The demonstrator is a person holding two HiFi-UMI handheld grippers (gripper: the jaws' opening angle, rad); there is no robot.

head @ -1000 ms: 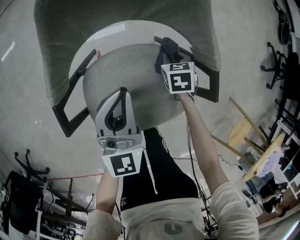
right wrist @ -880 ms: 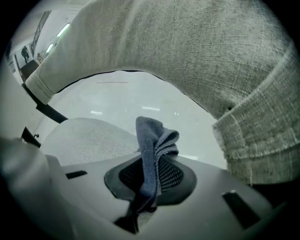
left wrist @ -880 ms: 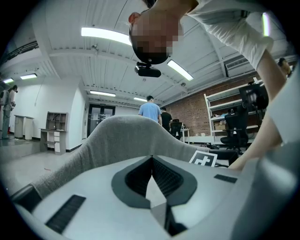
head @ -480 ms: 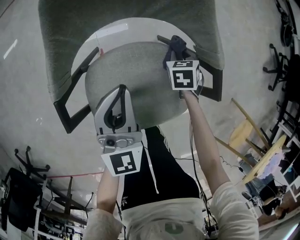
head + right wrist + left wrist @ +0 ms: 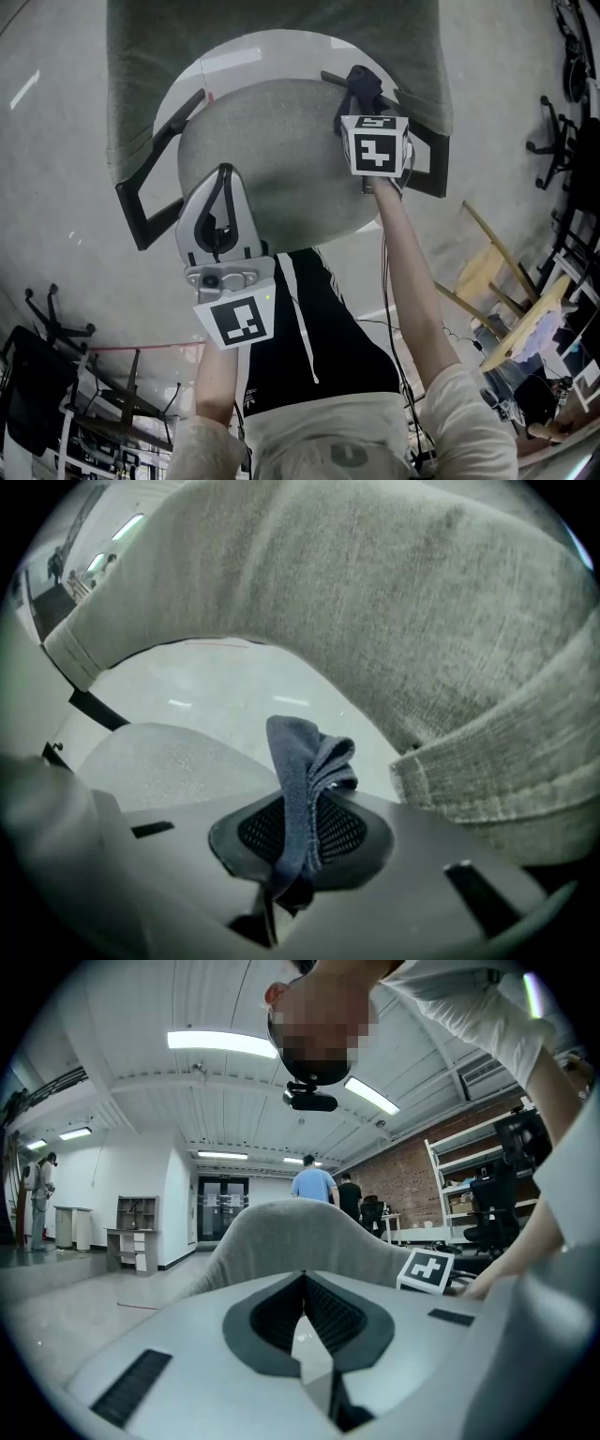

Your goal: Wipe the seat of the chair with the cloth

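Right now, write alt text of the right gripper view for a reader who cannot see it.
The right gripper has its jaws shut on a bunched dark blue cloth sticking up between them. Beyond, the chair's grey seat lies at lower left, its grey backrest arches over the top and right, and pale floor shows between.

Left claw (image 5: pixel 303 1286) apparently closed, empty
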